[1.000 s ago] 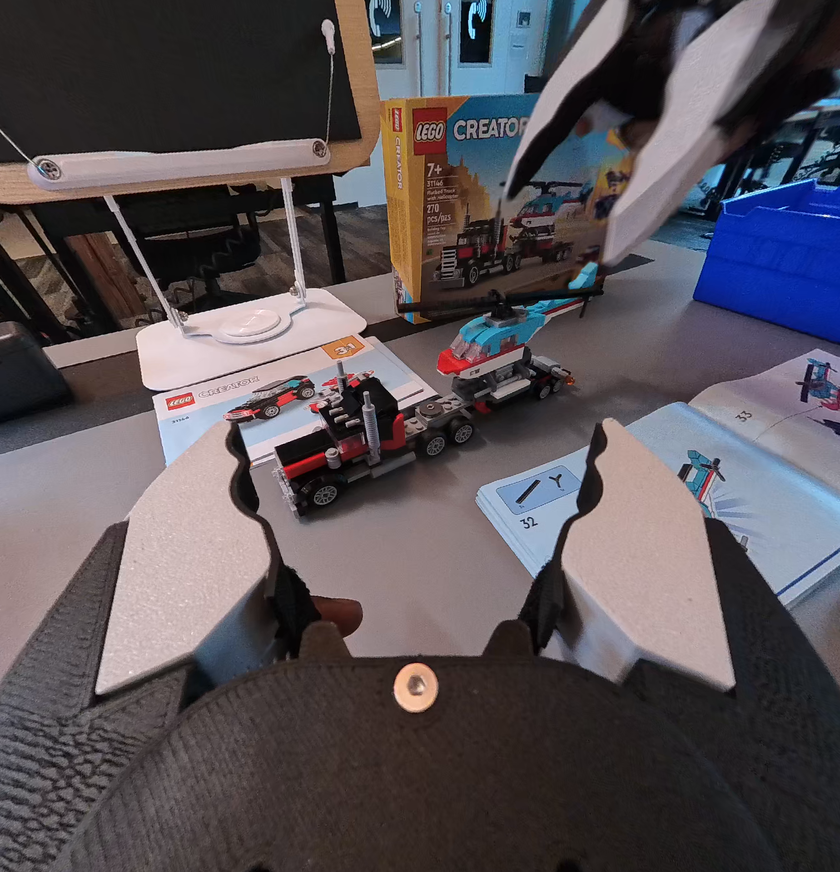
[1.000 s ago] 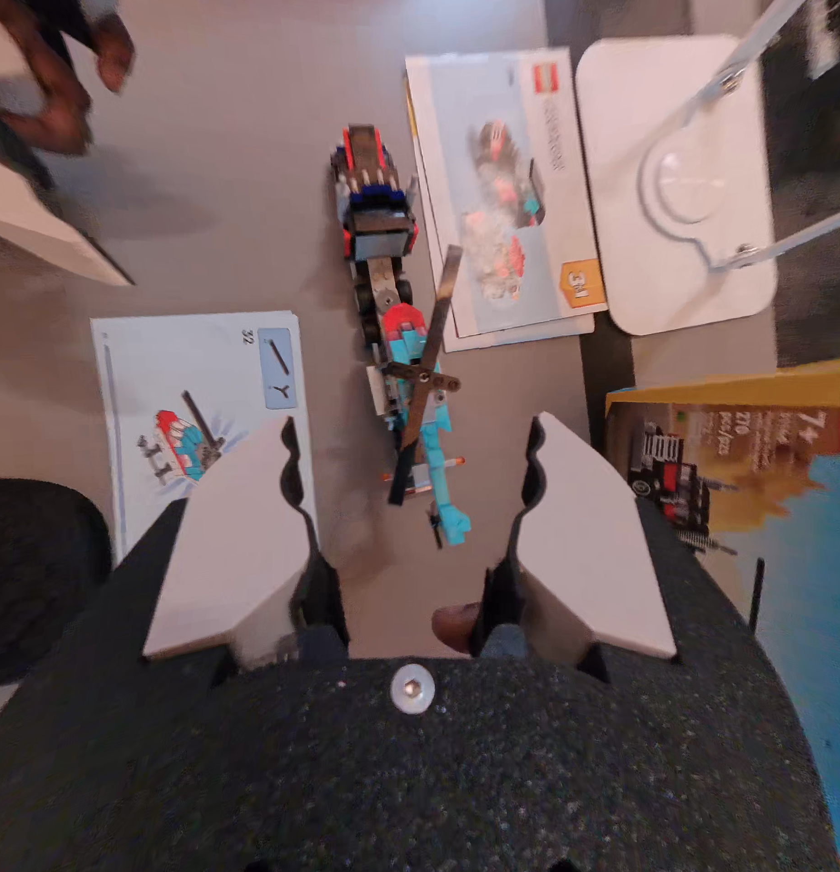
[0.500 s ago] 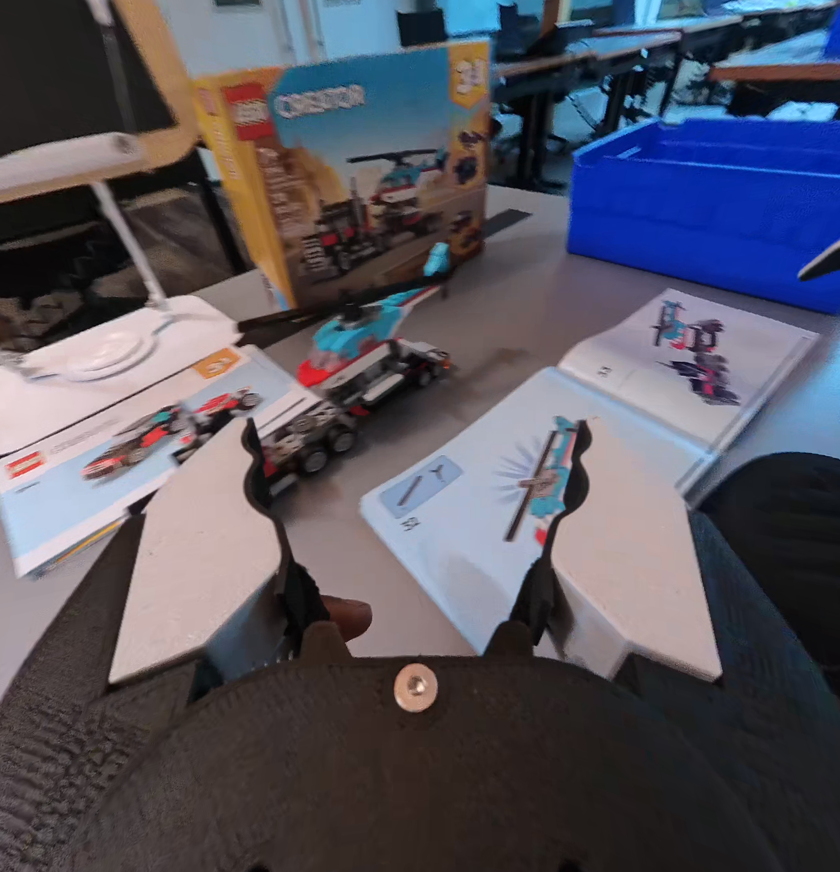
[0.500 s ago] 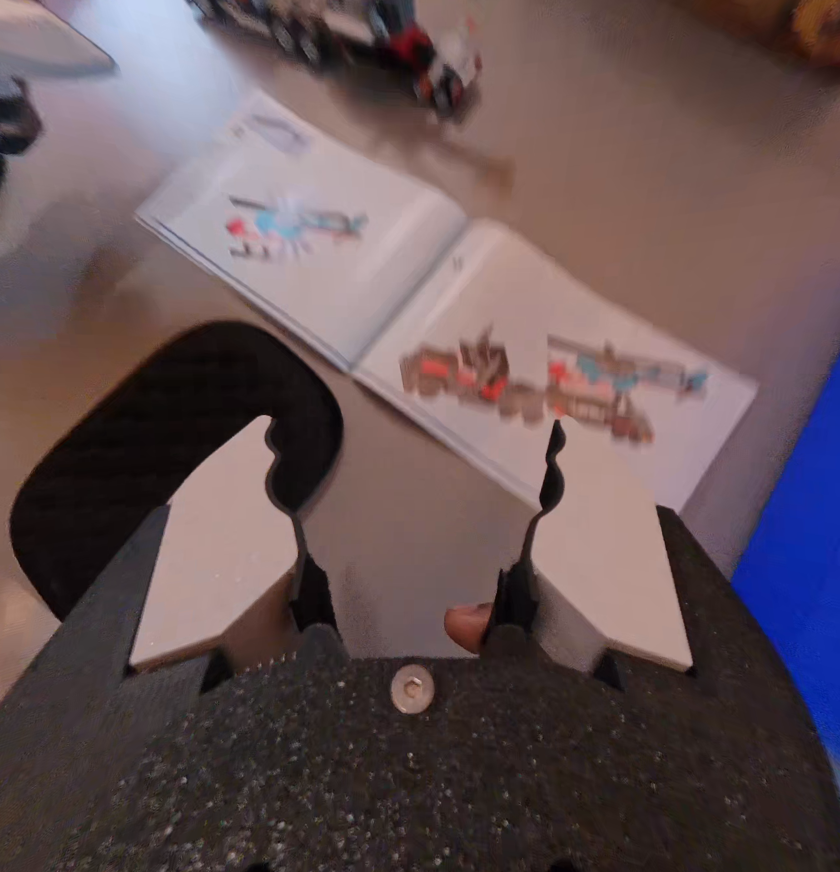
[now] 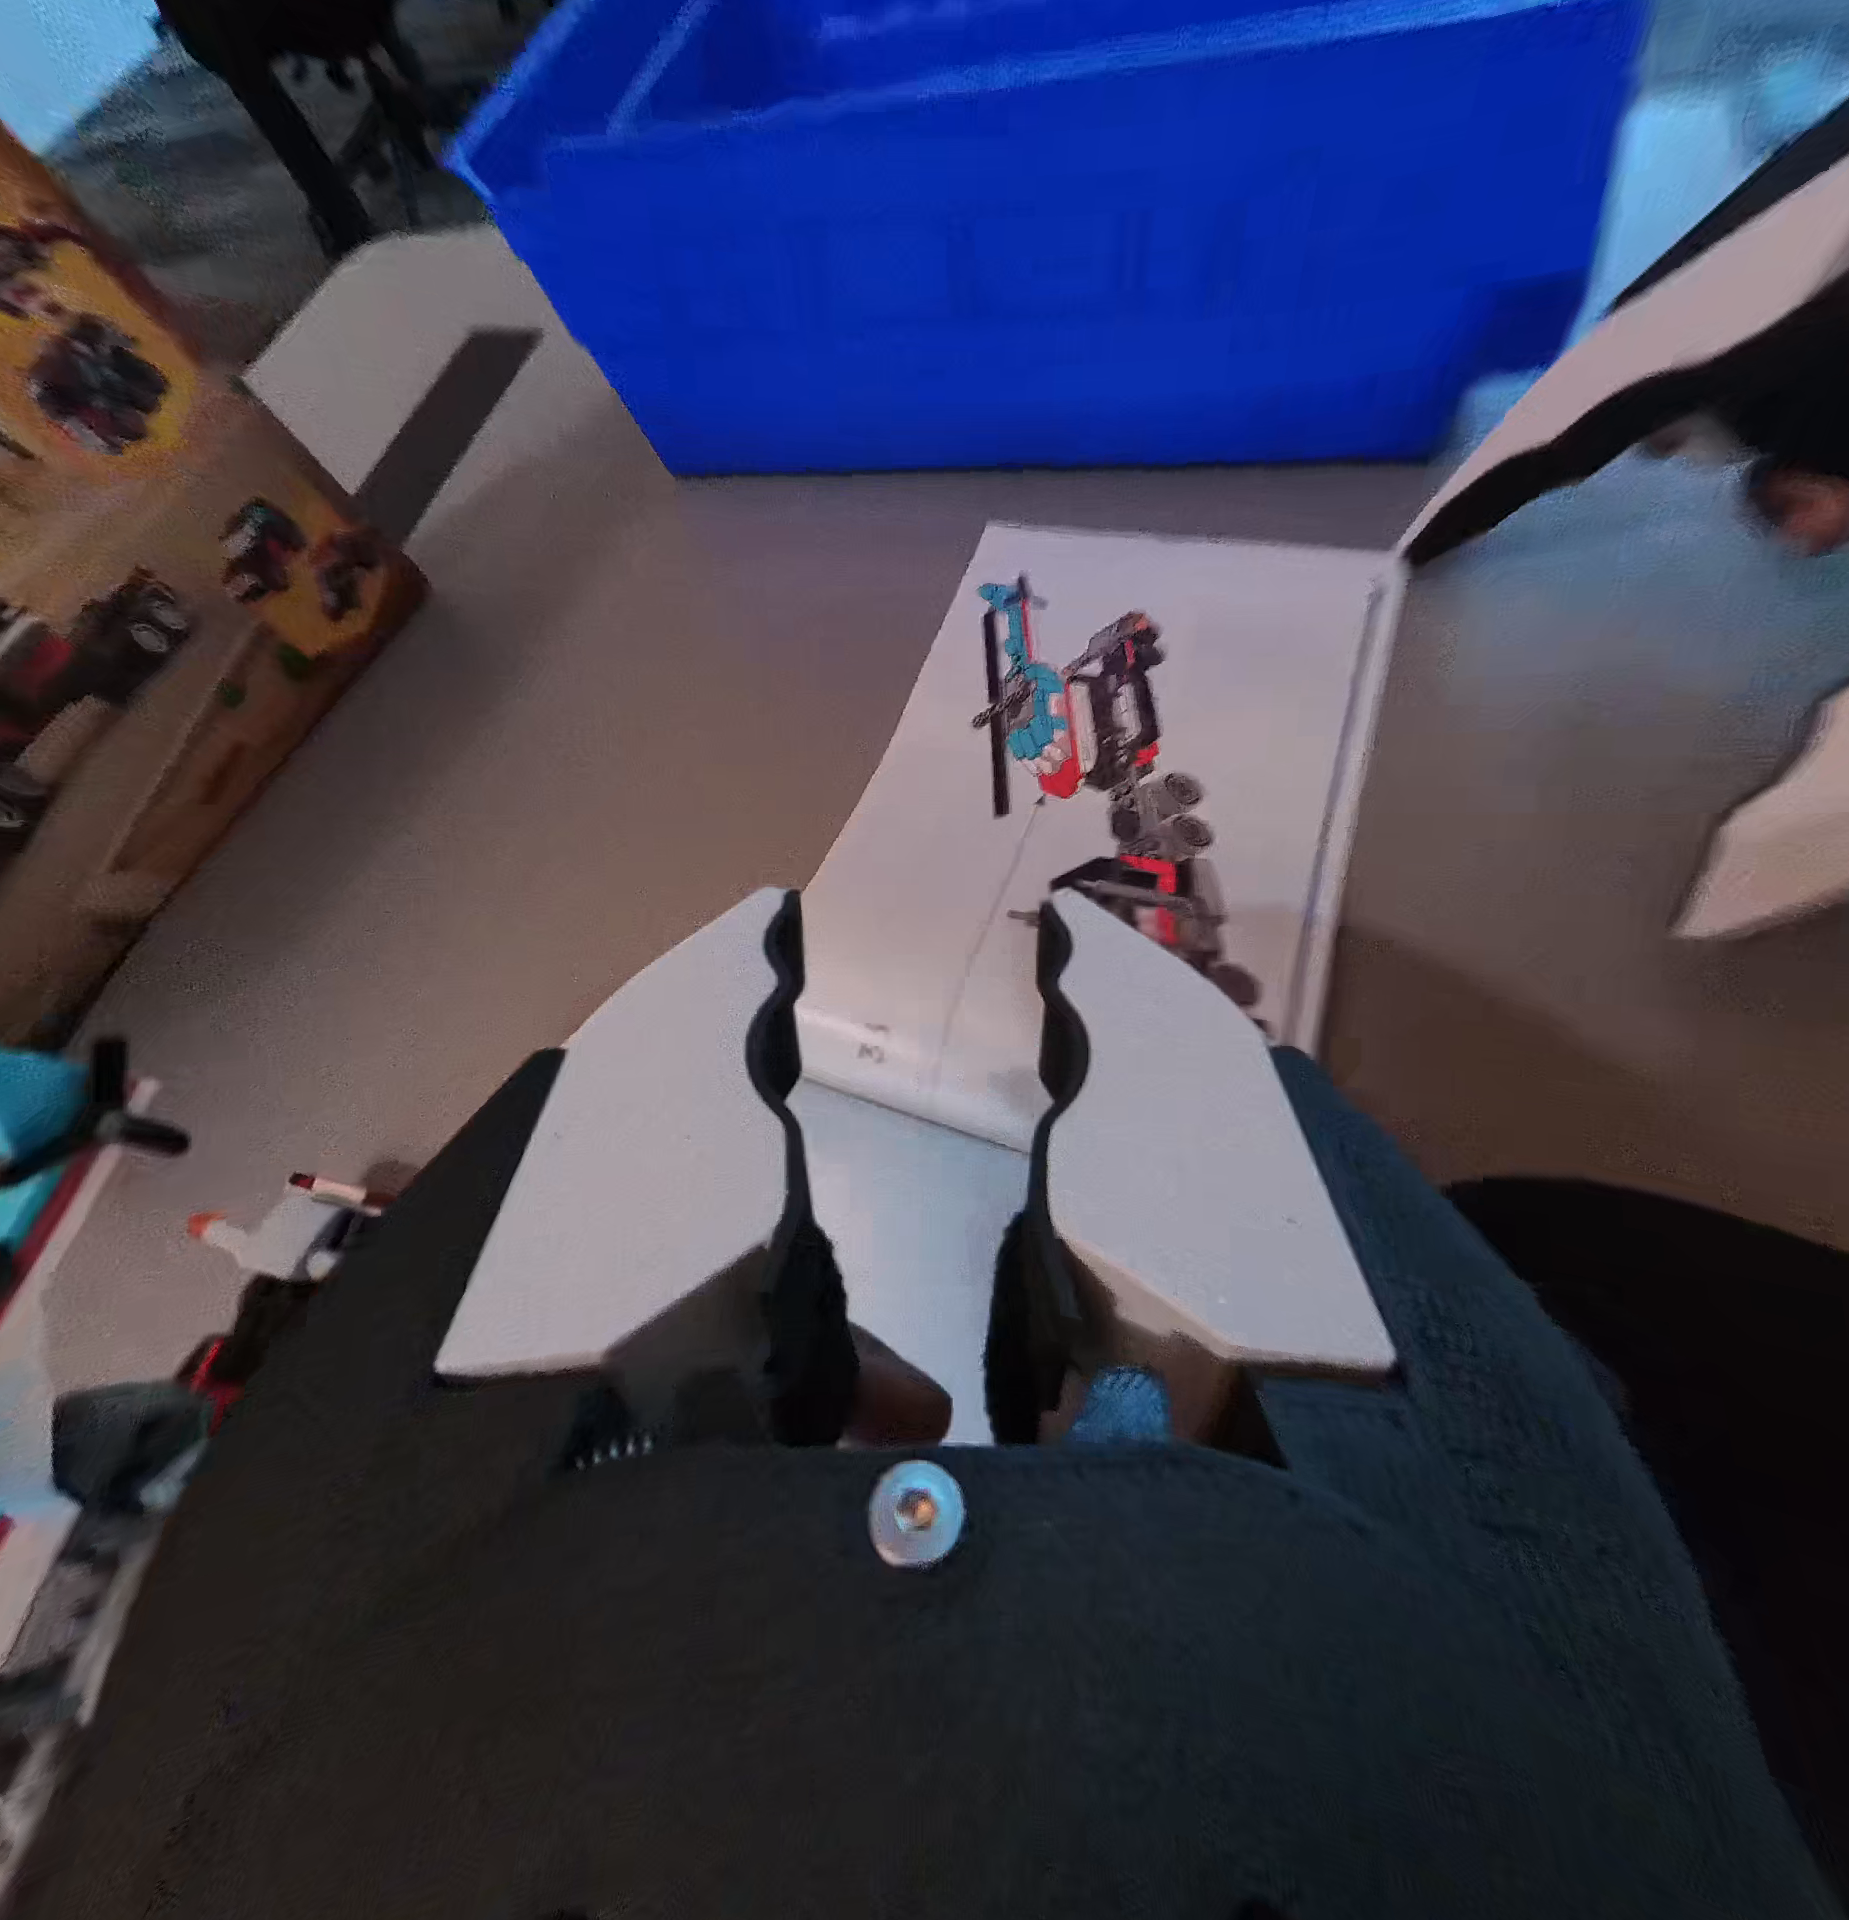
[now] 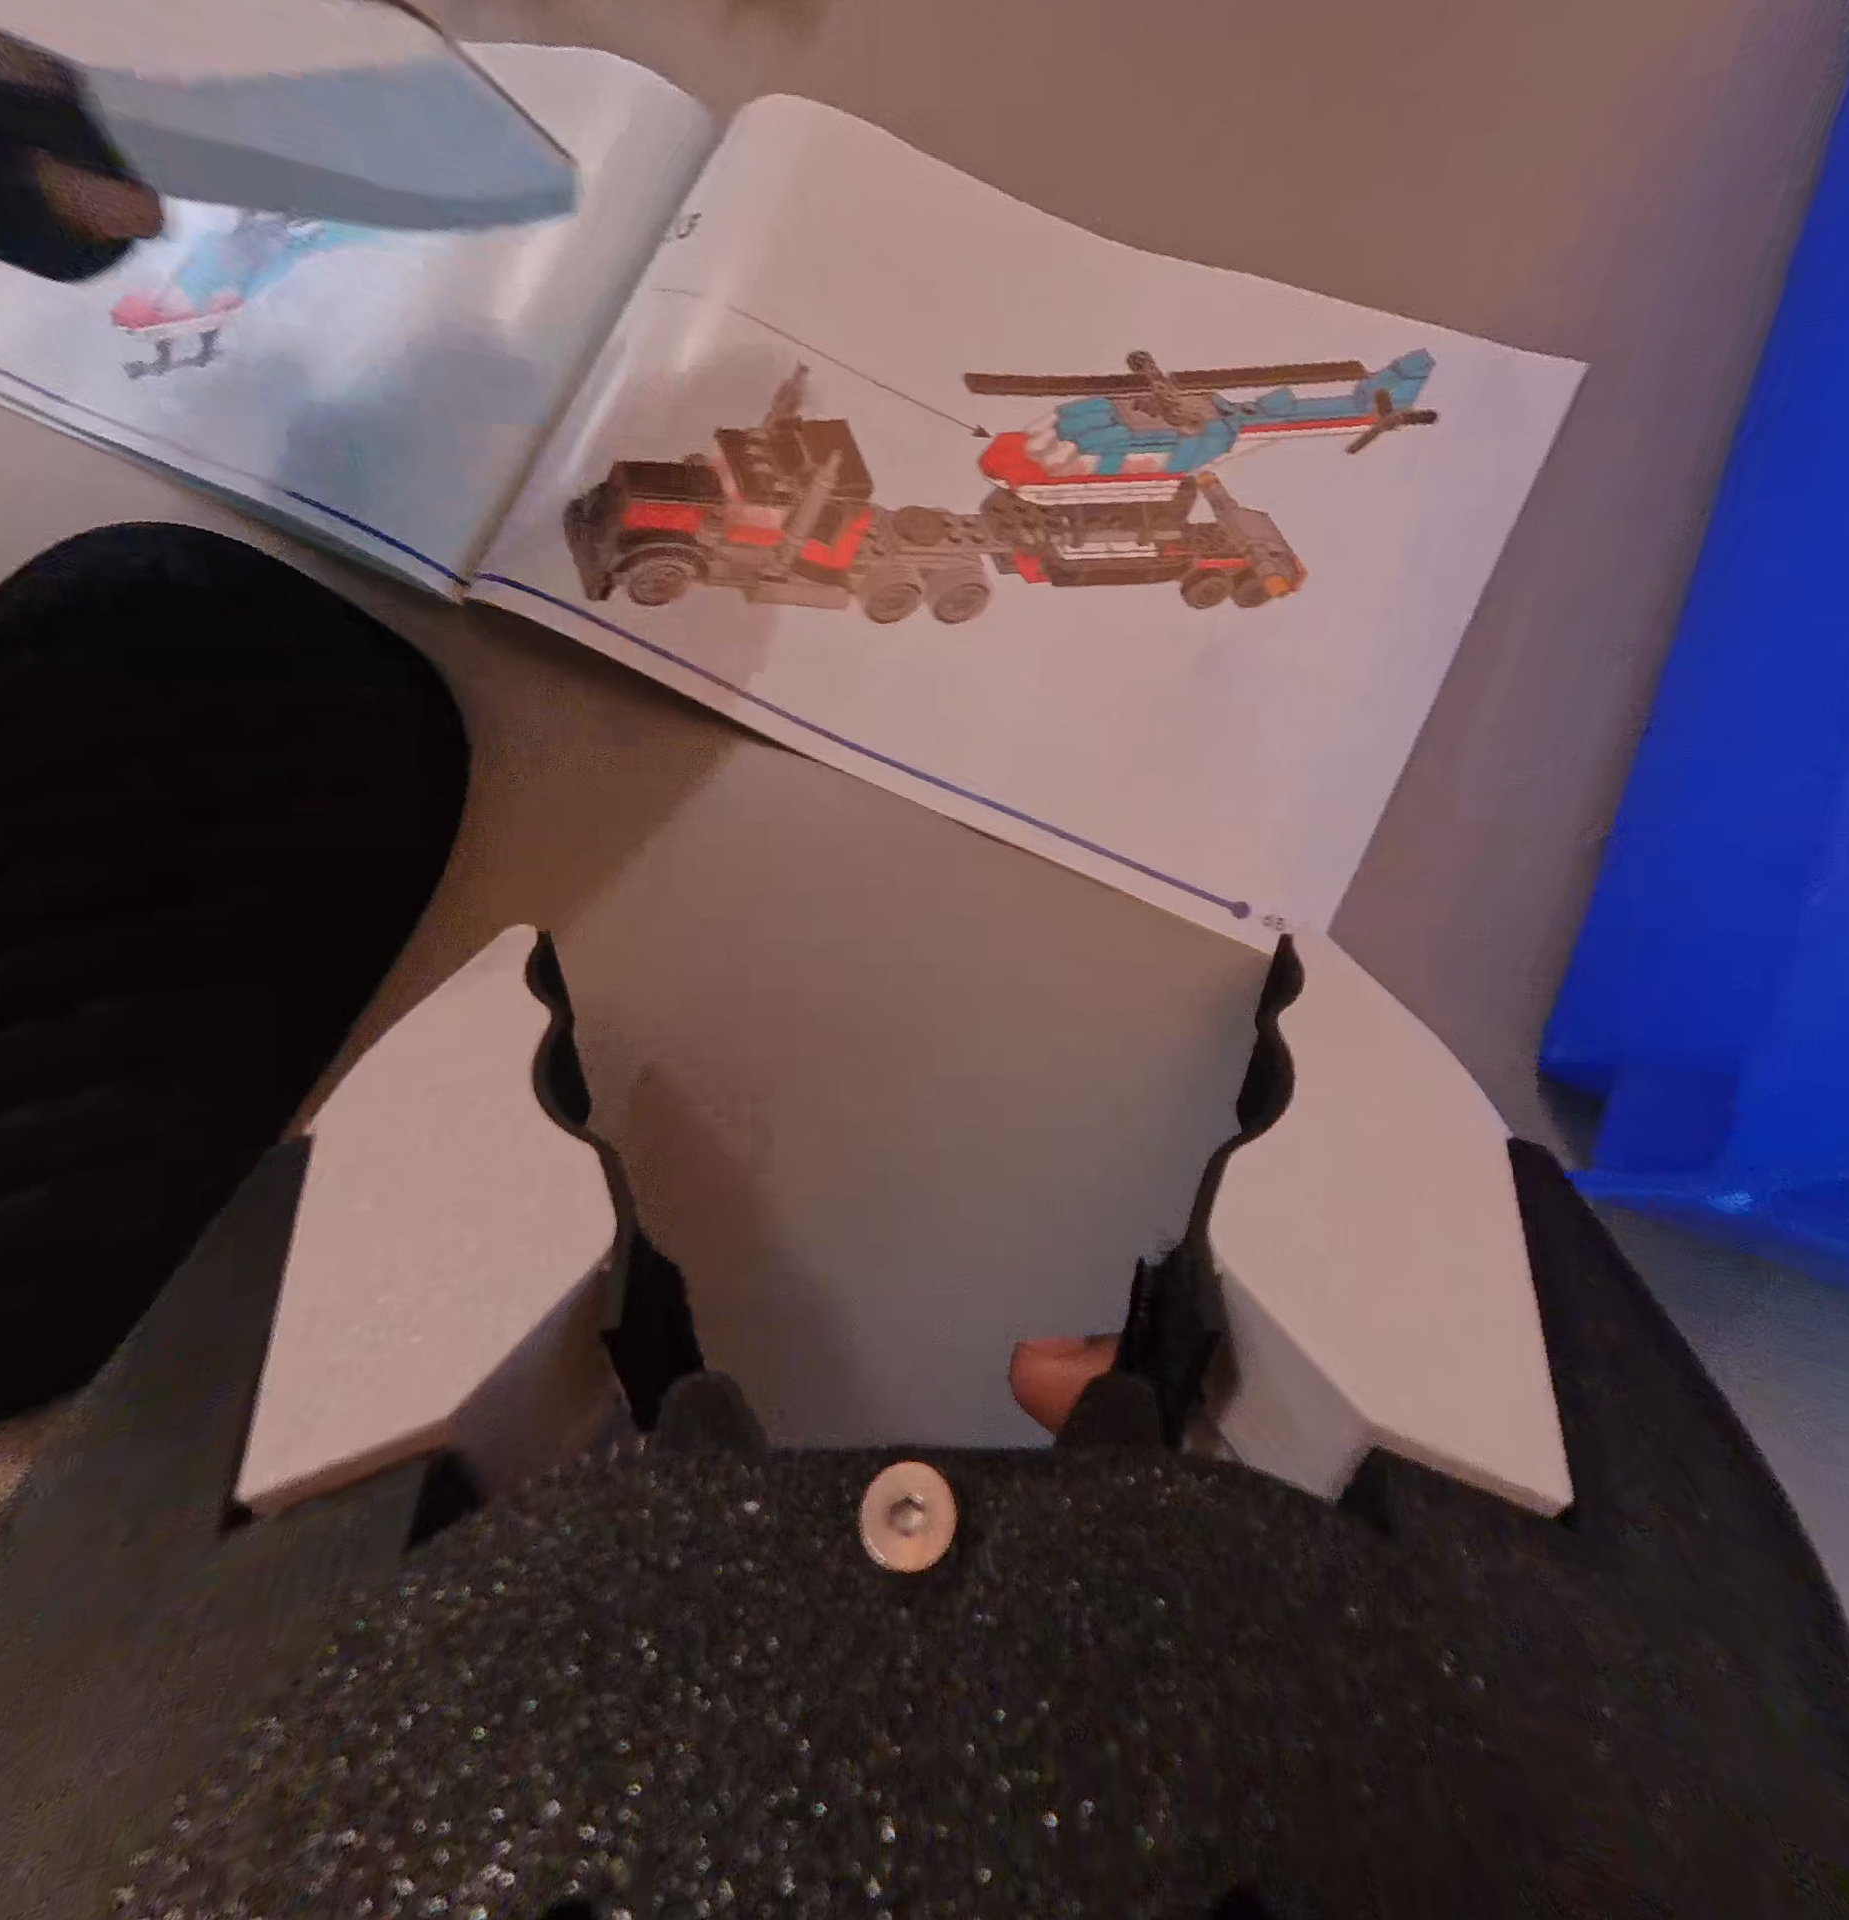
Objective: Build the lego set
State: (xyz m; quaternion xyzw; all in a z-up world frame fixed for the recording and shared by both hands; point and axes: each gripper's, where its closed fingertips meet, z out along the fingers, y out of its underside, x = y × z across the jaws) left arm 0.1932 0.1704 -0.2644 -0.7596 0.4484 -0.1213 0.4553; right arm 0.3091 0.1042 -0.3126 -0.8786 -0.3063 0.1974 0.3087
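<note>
The left gripper (image 5: 915, 935) hovers with its white fingers parted by a narrow gap and nothing between them, above the open white instruction booklet (image 5: 1242, 727) that lies flat on the grey table (image 5: 546, 790). The built lego model of teal, white and red bricks (image 5: 58, 1153) shows only at the far left edge of the left wrist view, well to the left of that gripper, blurred and partly cut off. The printed cardboard lego box (image 5: 99, 540) stands beyond it, and a blue plastic bin (image 5: 1055, 260) sits behind the booklet. The right gripper (image 6: 909, 945) is spread wide and empty over bare table, just short of the booklet's near edge, with the blue bin at its right; the model does not show in this view
</note>
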